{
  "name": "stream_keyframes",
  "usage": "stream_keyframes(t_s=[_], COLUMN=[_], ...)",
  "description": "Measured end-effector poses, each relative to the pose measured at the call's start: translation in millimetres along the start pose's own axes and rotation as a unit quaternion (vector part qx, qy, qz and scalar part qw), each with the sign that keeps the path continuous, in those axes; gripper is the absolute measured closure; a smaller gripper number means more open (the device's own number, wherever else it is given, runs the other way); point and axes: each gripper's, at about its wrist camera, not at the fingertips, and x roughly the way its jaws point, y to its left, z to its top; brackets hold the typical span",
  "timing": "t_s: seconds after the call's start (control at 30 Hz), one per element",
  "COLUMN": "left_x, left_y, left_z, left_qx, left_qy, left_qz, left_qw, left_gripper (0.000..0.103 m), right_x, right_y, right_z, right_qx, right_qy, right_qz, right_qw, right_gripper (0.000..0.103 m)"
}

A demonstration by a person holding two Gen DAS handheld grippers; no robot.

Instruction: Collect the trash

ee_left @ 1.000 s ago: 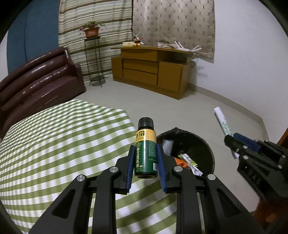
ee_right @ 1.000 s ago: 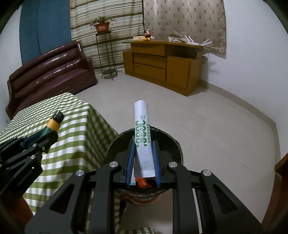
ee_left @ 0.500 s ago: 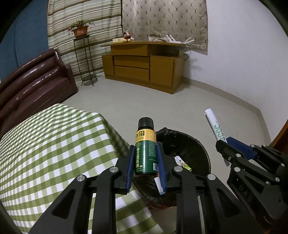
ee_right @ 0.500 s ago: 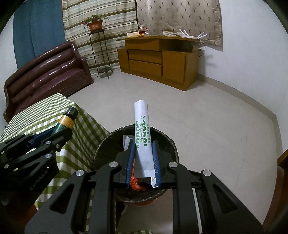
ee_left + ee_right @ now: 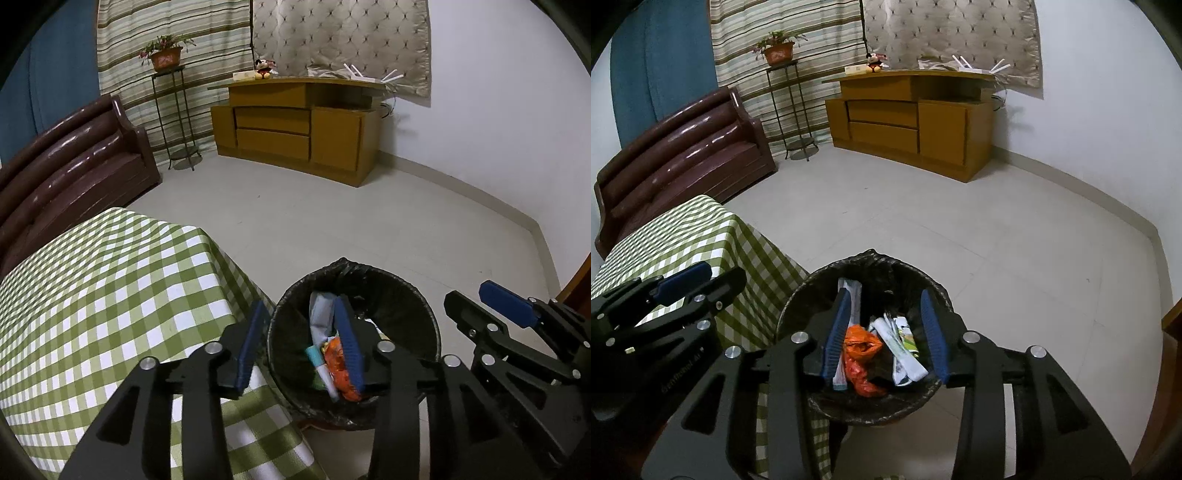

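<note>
A second ago the left gripper [image 5: 299,339] pinched a small green bottle with a black cap and the right gripper [image 5: 888,330] pinched a rolled white paper tube with green print; both sets of jaws have just been opening, and now nothing lies between either pair of blue pads. The bottle is no longer in view. A white tube with green print [image 5: 903,350] lies slanted inside the round black-lined trash bin [image 5: 798,302], beside a crumpled orange wrapper [image 5: 860,345] and a pale folded packet [image 5: 851,291] leaning against the bin's far left wall.

Both grippers hang over the bin with their jaws spread. In the left wrist view the left pad sits over the edge of the green-and-white checked tablecloth [image 5: 110,295] and the right pad over the bin's mouth; the right gripper appears at the right edge, just beside the bin. In the right wrist view both pads frame the trash in the bin.

Behind stand a dark brown leather sofa [image 5: 74,158], a wooden cabinet [image 5: 295,133] and a potted plant on a thin metal stand [image 5: 166,59].
</note>
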Motion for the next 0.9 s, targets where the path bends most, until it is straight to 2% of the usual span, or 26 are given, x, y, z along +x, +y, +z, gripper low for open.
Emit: stream_keyframes(t_s=[0.17, 0.27, 0.5, 0.9], left_x=[0.1, -0.1, -3.3, -30.8], left_y=[1.3, 2.9, 6.4, 23.7], left_z=[1.1, 2.9, -1.7, -11.3], left_qx=[-0.005, -0.005, -0.01, -0.019], left_qy=[-0.002, -0.004, -0.008, -0.022], left_qz=[0.001, 0.003, 0.008, 0.016], left_qw=[1.0, 1.0, 0.9999, 0.9994], left_gripper=[0.05, 0.048, 0.043, 0.036], right_x=[0.7, -0.8, -9.1, -40.5], right_y=[-1.2, 0.1, -1.6, 8.5], right_z=[3.7, 2.6, 2.2, -2.1], right_qx=[0.001, -0.001, 0.005, 0.002], right_qy=[-0.002, -0.003, -0.009, -0.023], right_qz=[-0.005, -0.009, -0.021, -0.039], right_qw=[1.0, 1.0, 1.0, 0.999], right_gripper=[0.057, 0.055, 0.042, 0.035])
